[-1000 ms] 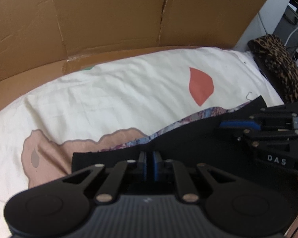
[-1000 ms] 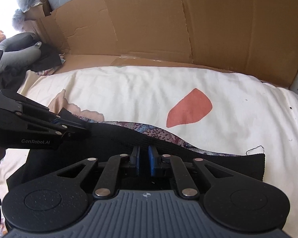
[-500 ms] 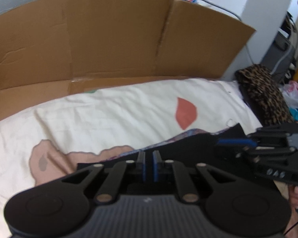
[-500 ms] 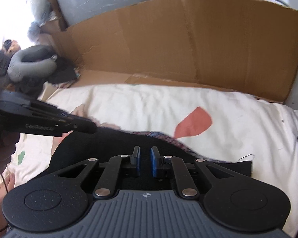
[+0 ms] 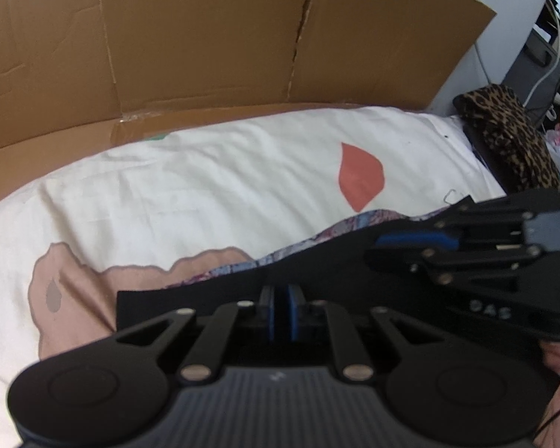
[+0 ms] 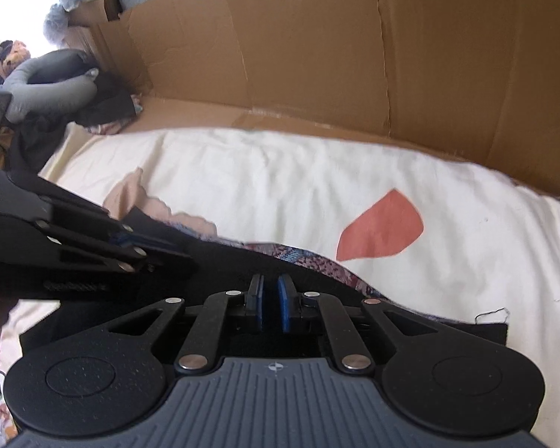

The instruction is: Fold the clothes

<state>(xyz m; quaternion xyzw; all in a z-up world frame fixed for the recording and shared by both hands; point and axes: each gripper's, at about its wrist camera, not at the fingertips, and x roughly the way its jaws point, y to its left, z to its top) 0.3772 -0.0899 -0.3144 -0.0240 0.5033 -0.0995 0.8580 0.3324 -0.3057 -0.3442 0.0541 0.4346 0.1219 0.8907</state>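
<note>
1. The left gripper (image 5: 282, 311) pinches the near edge of the black garment (image 5: 317, 261), its blue pads nearly together.
2. The right gripper (image 6: 271, 308) pinches the same black cloth just beside it.
3. The garment, with a patterned lining showing, lies on the cream sheet (image 6: 280, 179).
4. Brown cardboard (image 5: 205, 37) stands behind the sheet.

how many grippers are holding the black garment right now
2. The left gripper pinches the black garment near its left end, and the right gripper pinches the same edge further right. Both have their jaws nearly shut on the cloth.
</note>
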